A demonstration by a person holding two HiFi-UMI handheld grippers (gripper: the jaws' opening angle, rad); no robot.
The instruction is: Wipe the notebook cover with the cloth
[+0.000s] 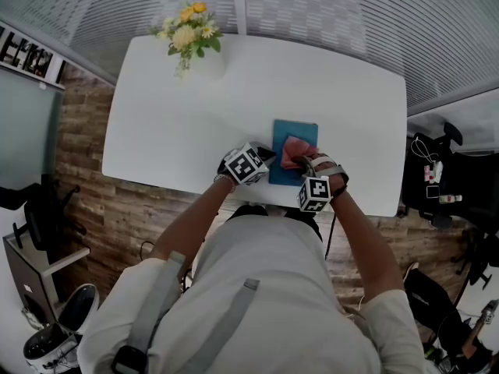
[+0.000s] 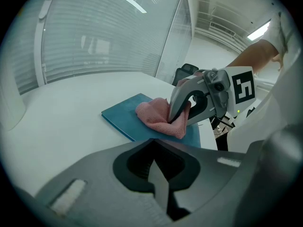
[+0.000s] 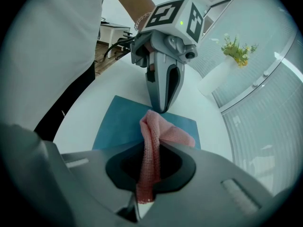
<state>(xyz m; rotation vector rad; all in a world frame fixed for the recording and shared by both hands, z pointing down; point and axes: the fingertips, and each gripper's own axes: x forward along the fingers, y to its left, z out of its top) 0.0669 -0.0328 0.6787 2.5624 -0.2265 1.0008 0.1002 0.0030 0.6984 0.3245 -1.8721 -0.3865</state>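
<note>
A teal notebook (image 1: 282,135) lies flat near the front edge of the white table (image 1: 179,123). A pink cloth (image 1: 295,150) rests bunched on its cover. My right gripper (image 1: 302,162) is shut on the cloth; in the right gripper view the cloth (image 3: 161,134) runs from between the jaws onto the notebook (image 3: 118,122). My left gripper (image 3: 162,109) is shut, tips down on the notebook's left side, right by the cloth. In the left gripper view my own jaws (image 2: 155,169) hold nothing, and the right gripper (image 2: 173,119) presses the cloth (image 2: 154,113) onto the notebook (image 2: 125,112).
A white vase of yellow flowers (image 1: 192,41) stands at the table's far left corner, also seen as the vase (image 3: 226,60) in the right gripper view. The table's front edge runs just behind both grippers. Dark items (image 1: 433,170) sit on the floor to the right.
</note>
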